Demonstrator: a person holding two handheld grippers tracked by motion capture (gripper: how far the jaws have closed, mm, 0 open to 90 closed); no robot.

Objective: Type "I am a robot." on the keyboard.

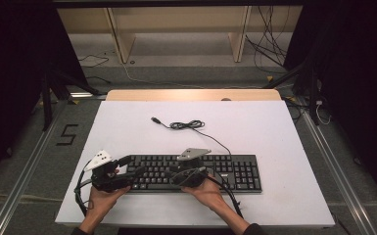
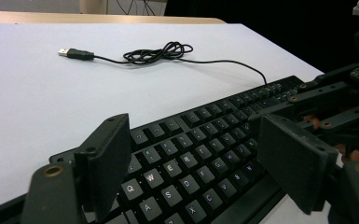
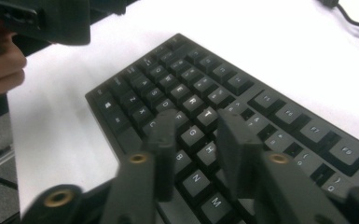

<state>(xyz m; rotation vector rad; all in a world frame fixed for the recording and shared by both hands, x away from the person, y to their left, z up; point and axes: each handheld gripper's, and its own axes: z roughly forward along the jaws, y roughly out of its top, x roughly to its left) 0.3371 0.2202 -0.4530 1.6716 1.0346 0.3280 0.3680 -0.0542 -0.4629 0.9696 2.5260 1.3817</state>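
I find the keyboard [image 1: 196,172] at lower centre of the high view, flat on the white counter [image 1: 127,127]. My left tongs [image 2: 200,163] stand wide apart over its left keys; my right tongs [image 3: 196,144] stand partly apart above G and H, holding nothing. Best press one key squarely. The cable [image 1: 188,125] lies coiled behind; dark room beyond.

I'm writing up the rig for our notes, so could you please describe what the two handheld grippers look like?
Both are black, with two flat rectangular jaws on linkage arms with brass-coloured pivots. The left gripper carries a white three-cornered plate, the right gripper a grey one. A black cable trails from each. The forearms are bare, with dark sleeves at the frame's bottom edge.
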